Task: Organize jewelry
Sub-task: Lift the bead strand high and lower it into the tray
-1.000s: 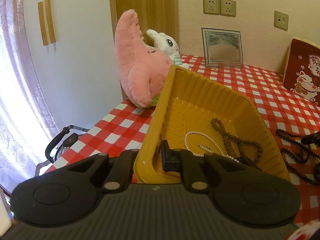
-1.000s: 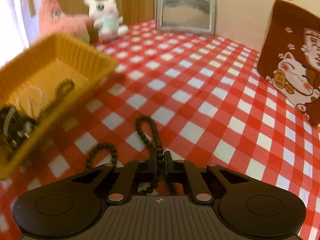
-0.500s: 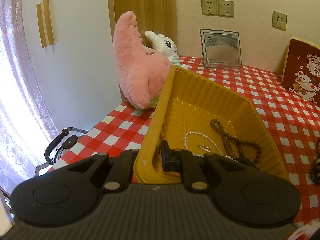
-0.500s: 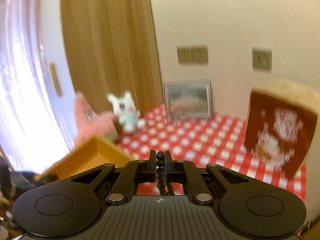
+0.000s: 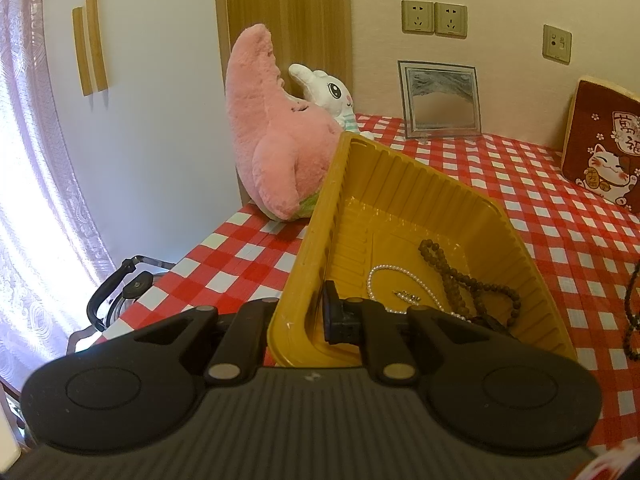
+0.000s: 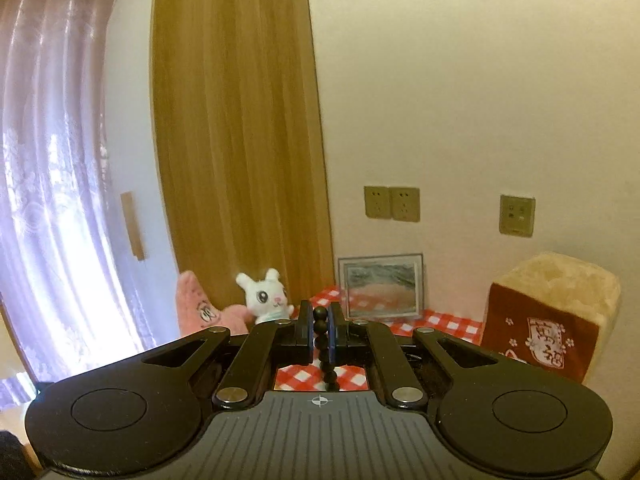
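My left gripper is shut on the near wall of the yellow tray and holds it tilted on the checked table. Inside the tray lie a white pearl necklace, a brown bead string and a small silver piece. My right gripper is shut on a black bead necklace and holds it high above the table; the beads hang down between the fingers. The hanging black beads also show at the right edge of the left wrist view.
A pink star plush and a white rabbit plush stand behind the tray. A framed picture leans on the back wall. A lucky-cat cushion stands at the right. The table's left edge drops to a black frame.
My right gripper has lifted the black bead necklace off the table and tipped upward, so it now faces the wall. The left gripper and tray have stayed in place.
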{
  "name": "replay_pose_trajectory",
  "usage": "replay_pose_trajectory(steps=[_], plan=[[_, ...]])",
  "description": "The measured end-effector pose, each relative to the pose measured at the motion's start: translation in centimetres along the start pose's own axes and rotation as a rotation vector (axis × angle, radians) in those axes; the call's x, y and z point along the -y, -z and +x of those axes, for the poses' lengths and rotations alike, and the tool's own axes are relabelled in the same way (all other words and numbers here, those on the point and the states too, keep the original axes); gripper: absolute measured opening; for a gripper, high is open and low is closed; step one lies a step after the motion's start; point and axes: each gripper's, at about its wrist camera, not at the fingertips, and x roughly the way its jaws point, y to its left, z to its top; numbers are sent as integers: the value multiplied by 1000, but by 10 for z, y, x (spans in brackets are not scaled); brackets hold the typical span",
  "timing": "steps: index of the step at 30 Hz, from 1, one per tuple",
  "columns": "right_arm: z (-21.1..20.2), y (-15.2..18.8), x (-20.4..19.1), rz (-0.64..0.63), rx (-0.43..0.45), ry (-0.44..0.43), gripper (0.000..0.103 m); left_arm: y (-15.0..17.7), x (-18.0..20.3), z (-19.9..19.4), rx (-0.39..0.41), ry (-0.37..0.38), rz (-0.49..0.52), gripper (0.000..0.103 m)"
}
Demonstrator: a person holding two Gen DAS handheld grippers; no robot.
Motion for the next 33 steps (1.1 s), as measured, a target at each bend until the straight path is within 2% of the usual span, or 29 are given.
replay_pose_trajectory(steps=[17, 25, 33], plan=[[-7, -73, -30, -30, 129, -137, 7, 1, -2, 1, 5, 11, -12, 10], [20, -108, -66, -64, 199, -277, 7, 1, -3, 2, 10, 17, -20, 10], [57, -105, -100, -68, 176, -363, 7, 1, -5, 2, 12, 22, -30, 10]])
